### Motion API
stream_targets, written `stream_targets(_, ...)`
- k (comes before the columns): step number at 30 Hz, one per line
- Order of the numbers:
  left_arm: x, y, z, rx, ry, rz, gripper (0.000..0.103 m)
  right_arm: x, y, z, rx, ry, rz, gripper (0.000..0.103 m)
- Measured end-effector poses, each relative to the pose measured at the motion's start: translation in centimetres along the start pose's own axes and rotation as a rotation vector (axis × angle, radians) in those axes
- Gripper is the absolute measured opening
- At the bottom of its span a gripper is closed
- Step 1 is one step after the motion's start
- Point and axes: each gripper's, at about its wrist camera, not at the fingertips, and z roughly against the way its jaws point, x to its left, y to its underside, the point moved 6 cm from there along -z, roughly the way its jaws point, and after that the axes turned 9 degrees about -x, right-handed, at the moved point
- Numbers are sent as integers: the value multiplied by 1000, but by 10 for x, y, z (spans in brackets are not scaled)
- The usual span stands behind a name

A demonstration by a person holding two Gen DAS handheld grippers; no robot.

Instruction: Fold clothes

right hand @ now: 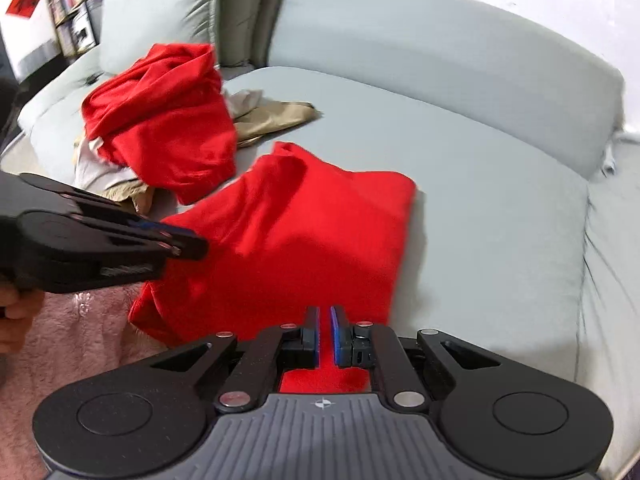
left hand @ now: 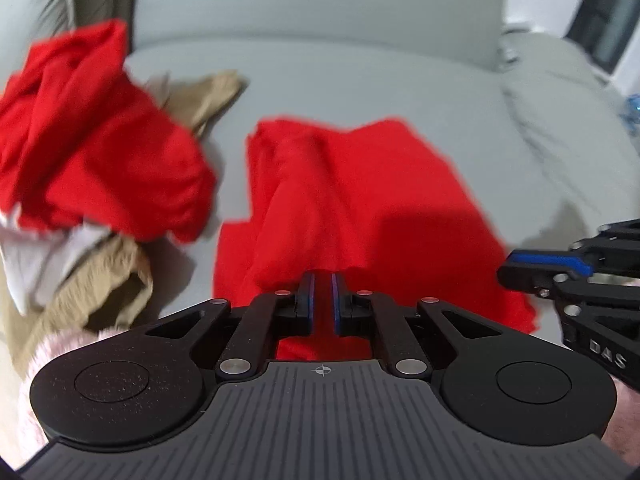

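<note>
A red garment (left hand: 360, 184) (right hand: 312, 232) lies partly folded on the grey sofa seat (left hand: 360, 80) (right hand: 500, 200). My left gripper (left hand: 323, 280) is shut on its near edge, with red cloth showing between the blue pads. My right gripper (right hand: 325, 312) is shut on the same near edge further right. Each gripper shows in the other's view: the right gripper (left hand: 516, 272) at the cloth's right corner, the left gripper (right hand: 192, 246) at its left side. The view is blurred.
A crumpled pile lies to the left: another red garment (left hand: 92, 140) (right hand: 160, 120), tan trousers (left hand: 104, 280) (right hand: 276, 118) and white cloth (left hand: 32, 256). Pink fluffy fabric (right hand: 80, 340) and a hand (right hand: 16, 312) are at the near left. Sofa back cushions (right hand: 440, 40) rise behind.
</note>
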Motion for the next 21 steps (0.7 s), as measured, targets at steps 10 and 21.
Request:
stream_targets(10,22,13,3,38,-25,130,6,-10,24,-12,48,68,-19,18)
stream_targets(21,15,2,45,-182,54,115,46,-16,27,12,-20,50,-129,20)
